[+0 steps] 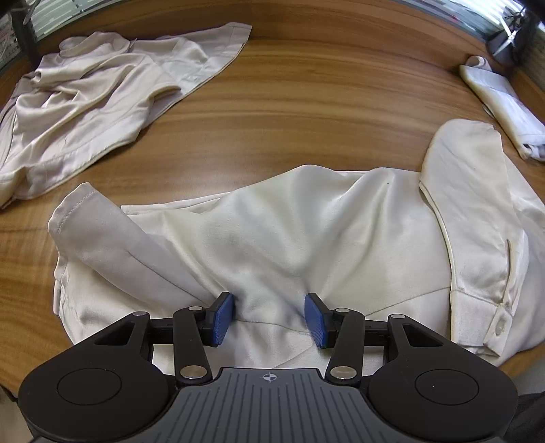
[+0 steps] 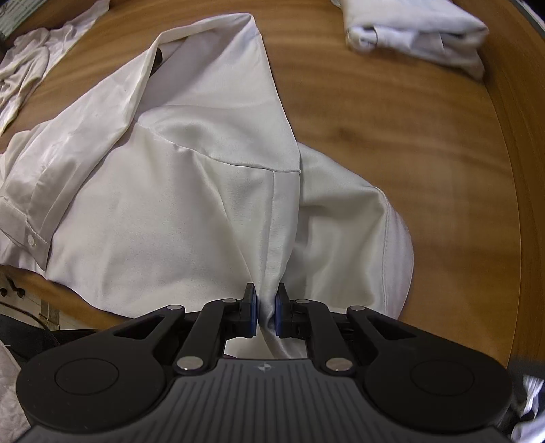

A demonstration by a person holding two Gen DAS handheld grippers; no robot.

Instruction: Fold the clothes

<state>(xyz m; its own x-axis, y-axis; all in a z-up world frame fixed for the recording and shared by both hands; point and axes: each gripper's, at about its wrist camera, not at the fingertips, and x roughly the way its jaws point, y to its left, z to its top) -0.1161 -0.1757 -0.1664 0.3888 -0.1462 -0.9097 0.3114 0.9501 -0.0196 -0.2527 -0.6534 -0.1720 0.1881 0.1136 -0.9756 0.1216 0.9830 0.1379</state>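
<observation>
We have a cream satin shirt spread across the near part of the wooden table, and both our grippers are down over it. Our left gripper hangs above the middle of the cloth with its blue pads standing apart; the fabric bunches up in a soft ridge between them, but the pads press on nothing, so that side is released. To its left one sleeve lies folded in over the body, cuff toward the far side. On the right the other sleeve is folded across too, its buttoned cuff near the table's edge.

Over on our right gripper it is a different story: the jaws are clenched almost together and a pleat of the shirt is pinched between the pads, the cloth pulling up into a tight fan toward the fingers. From this side we see the sleeve's open end pointing away from us and a rounded hem lying on the wood to the right.

Elsewhere on the table, a crumpled beige garment sits well apart at the far left, unfolded. A neatly folded white piece rests at the far right, near the table's rim.
</observation>
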